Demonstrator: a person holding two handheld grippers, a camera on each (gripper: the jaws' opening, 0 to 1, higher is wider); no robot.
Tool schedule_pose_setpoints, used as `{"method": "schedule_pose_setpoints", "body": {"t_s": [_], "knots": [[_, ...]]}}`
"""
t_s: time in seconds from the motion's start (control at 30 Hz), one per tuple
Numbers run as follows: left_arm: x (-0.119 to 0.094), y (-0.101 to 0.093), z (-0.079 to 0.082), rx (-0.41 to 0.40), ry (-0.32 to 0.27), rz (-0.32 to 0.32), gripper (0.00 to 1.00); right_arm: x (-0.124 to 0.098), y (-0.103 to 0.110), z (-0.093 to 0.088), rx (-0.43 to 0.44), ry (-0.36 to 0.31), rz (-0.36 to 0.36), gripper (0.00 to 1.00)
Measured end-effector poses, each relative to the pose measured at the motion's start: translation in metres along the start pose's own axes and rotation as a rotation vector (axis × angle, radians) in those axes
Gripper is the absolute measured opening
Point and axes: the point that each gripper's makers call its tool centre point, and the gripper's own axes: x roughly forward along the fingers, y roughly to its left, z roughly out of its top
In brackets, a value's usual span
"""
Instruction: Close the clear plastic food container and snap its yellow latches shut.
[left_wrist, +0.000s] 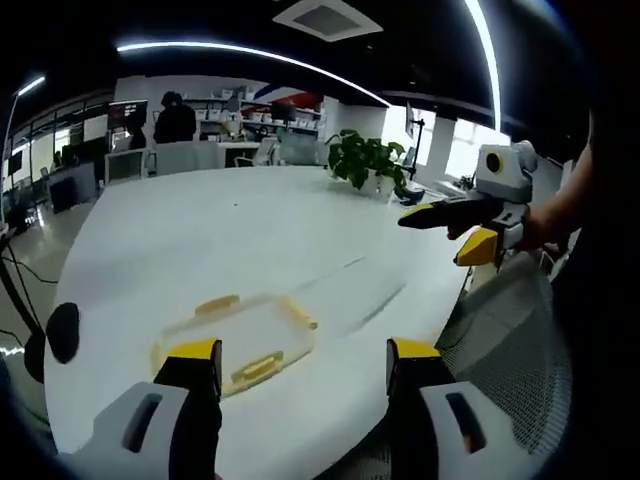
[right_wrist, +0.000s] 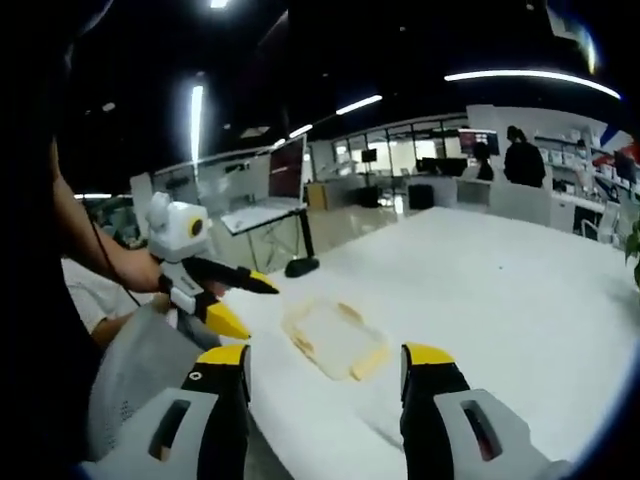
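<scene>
The clear plastic container (left_wrist: 240, 335) lies flat on the white table (left_wrist: 250, 230) near its front edge, with yellow latches along its sides. My left gripper (left_wrist: 305, 360) is open and hangs just short of it, nothing between the jaws. My right gripper (left_wrist: 435, 240) comes in from the right, held in a hand, open and well above the table edge. In the right gripper view the container (right_wrist: 335, 340) lies just beyond my open right gripper (right_wrist: 325, 365), and the left gripper (right_wrist: 258, 310) hovers open at its left. Whether the latches are snapped is too blurred to tell.
A potted plant (left_wrist: 365, 160) stands at the table's far side. A grey mesh chair (left_wrist: 510, 340) sits against the table's near edge. A small black object (left_wrist: 62, 330) lies at the left edge. A monitor (right_wrist: 285, 170) stands beyond the table; a person (left_wrist: 175, 118) stands far back.
</scene>
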Motion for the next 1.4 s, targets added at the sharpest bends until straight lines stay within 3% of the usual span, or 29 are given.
{"method": "schedule_pose_setpoints", "body": {"t_s": [0.13, 0.43, 0.53, 0.73, 1.1, 1.4], "knots": [[0.001, 0.007, -0.005, -0.006, 0.025, -0.009, 0.67, 0.011, 0.0, -0.003, -0.006, 0.039, 0.018, 0.53], [0.002, 0.02, -0.003, 0.018, 0.047, -0.018, 0.68, 0.028, -0.003, 0.008, 0.026, 0.01, 0.018, 0.54], [0.003, 0.023, 0.001, 0.015, 0.047, -0.025, 0.71, 0.032, -0.006, 0.006, 0.017, 0.017, 0.02, 0.55], [0.005, 0.032, 0.0, 0.042, 0.079, -0.053, 0.66, 0.039, -0.011, -0.003, -0.014, 0.061, 0.016, 0.55], [0.002, 0.058, -0.007, 0.051, 0.105, -0.027, 0.69, 0.054, -0.016, -0.005, -0.014, 0.075, 0.02, 0.55], [0.003, 0.071, -0.014, 0.067, 0.139, -0.033, 0.69, 0.069, -0.013, -0.015, -0.076, 0.125, 0.053, 0.58]]}}
